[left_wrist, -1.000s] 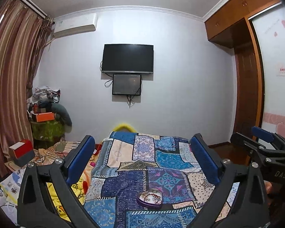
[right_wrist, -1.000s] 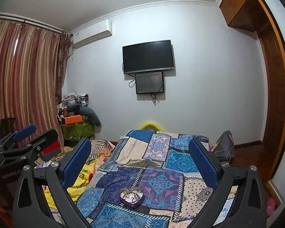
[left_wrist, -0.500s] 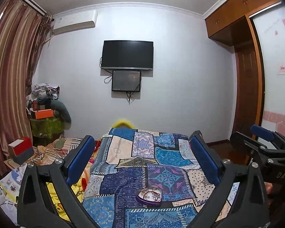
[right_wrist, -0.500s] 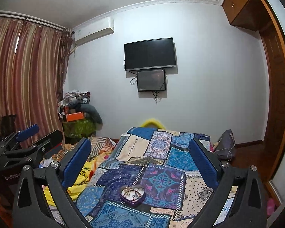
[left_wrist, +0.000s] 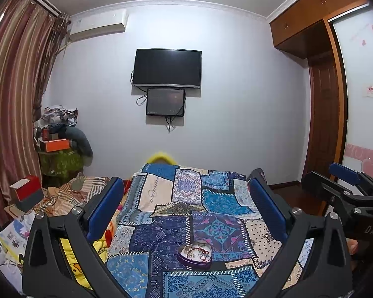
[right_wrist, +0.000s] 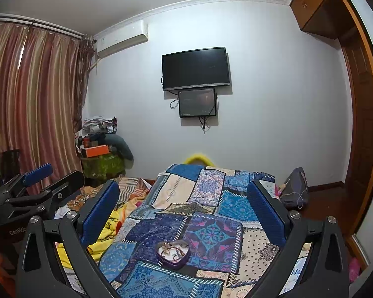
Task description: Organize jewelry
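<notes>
Bed (left_wrist: pixel 161 198) with blue patchwork cover fills lower half of both views, running off toward 12 o'clock to the far wall. Dark TV (left_wrist: pixel 167 67) mounted there, smaller screen just beneath. Striped curtain (right_wrist: pixel 32 104) at 9 o'clock; wardrobe (left_wrist: pixel 310 19) at 2 o'clock.

Left gripper (left_wrist: pixel 186 208): jaws spread wide, nothing between the blue pads. Right gripper (right_wrist: pixel 182 211): same, released and empty. Both held above the cover, well apart from the target.

Heart-shaped tin (left_wrist: pixel 195 253), purple wall, lying flat on the cover at 6 o'clock in both views, lid off or absent. Tangle of jewelry (right_wrist: pixel 172 249) inside: a red cord and pale metal loops.

Handling, judged: pieces light, limp, likely snagged together; thin chain apt to slip from flat pads. Best pinched at a bead or clasp, tin steadied by its stiff rim. Soft bedding underneath likely to let the tin tip.

Individual pieces too small to separate or count. Near bed edge cut off.
</notes>
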`<state>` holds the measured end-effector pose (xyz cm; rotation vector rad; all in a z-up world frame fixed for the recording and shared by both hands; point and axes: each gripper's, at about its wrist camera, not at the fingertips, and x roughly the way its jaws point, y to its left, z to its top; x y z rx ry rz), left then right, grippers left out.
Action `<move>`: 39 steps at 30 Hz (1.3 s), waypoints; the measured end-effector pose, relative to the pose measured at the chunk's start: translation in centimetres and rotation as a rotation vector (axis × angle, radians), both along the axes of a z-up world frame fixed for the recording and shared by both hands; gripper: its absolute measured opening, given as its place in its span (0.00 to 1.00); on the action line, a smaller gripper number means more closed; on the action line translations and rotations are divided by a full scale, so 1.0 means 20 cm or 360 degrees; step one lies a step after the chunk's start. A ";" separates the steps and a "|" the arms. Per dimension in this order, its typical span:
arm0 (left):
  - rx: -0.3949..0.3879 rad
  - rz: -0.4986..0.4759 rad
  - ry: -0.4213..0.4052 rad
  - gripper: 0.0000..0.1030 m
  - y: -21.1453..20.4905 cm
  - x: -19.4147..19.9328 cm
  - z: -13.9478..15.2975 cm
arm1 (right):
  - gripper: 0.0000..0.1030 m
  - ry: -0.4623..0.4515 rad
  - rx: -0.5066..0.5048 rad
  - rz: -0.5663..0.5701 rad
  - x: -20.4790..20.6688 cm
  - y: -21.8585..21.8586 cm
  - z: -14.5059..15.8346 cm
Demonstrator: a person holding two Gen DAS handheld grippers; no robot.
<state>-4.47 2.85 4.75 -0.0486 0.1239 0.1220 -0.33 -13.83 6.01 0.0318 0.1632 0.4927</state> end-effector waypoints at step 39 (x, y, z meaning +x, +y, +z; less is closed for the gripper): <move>-0.0026 -0.0072 0.0033 0.99 0.02 0.02 -0.01 | 0.99 0.0024 0.0008 0.0003 0.01 0.00 0.01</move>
